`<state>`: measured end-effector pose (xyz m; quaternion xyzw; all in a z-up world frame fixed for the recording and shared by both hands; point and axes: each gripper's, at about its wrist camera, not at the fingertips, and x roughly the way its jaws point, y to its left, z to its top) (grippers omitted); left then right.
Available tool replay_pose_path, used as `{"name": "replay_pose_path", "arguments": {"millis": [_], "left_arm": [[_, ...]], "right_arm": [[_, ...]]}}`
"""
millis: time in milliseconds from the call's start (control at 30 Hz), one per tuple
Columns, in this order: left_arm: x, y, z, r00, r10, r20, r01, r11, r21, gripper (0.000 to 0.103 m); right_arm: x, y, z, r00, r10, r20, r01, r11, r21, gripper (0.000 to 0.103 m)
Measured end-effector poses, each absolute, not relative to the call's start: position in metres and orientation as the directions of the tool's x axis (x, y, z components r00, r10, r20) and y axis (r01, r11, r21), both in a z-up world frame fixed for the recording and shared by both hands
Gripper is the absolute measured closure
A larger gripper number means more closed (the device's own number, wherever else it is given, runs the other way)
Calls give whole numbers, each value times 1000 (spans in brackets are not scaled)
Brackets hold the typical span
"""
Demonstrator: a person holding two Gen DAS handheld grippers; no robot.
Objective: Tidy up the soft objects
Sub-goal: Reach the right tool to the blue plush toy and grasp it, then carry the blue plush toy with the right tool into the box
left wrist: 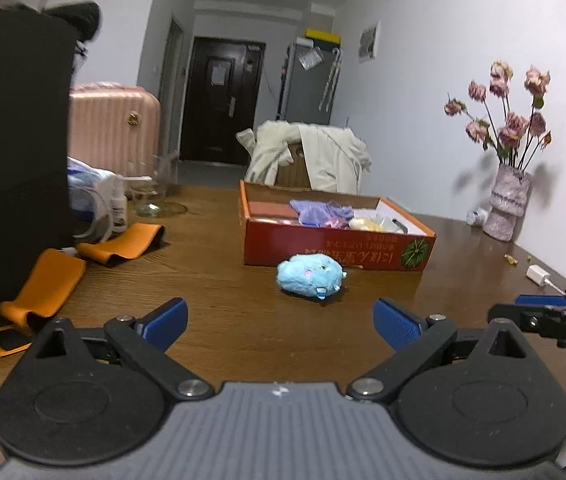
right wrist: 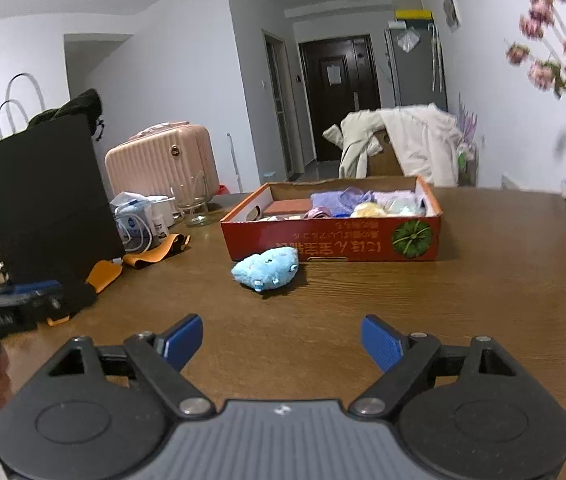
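Observation:
A light blue plush toy (left wrist: 310, 277) (right wrist: 267, 270) lies on the wooden table (left wrist: 223, 280), just in front of an open red cardboard box (left wrist: 335, 250) (right wrist: 323, 240). Inside the box are a purple cloth (left wrist: 321, 212) (right wrist: 339, 200), a yellow soft item (left wrist: 367, 224) (right wrist: 369, 210) and other soft pieces. My left gripper (left wrist: 281, 322) is open and empty, a short way before the toy. To its right, my right gripper (right wrist: 282, 330) is also open and empty, with the toy ahead and slightly left. Each gripper shows at the edge of the other's view.
On the left stand a black bag (left wrist: 15, 160), orange straps (left wrist: 123, 244), a glass jar (left wrist: 151, 192) and small bottles. At the right are a vase of dried flowers (left wrist: 509, 204) and a white charger (left wrist: 539, 274). Behind the table is a chair draped with a cream coat (left wrist: 311, 156).

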<state>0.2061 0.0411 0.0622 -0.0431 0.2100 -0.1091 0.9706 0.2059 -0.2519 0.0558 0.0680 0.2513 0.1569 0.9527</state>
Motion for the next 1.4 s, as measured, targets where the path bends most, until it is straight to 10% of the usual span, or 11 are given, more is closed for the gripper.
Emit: {"name": "replay_pose_path", "arguments": {"millis": [833, 1400], "left_arm": [[432, 35, -9, 644, -480, -596, 181, 852, -491, 69], [268, 23, 4, 548, -586, -597, 293, 803, -519, 74]], "right_arm": [[455, -224, -28, 645, 566, -514, -232, 786, 573, 67], [250, -256, -8, 589, 552, -590, -231, 815, 532, 69]]}}
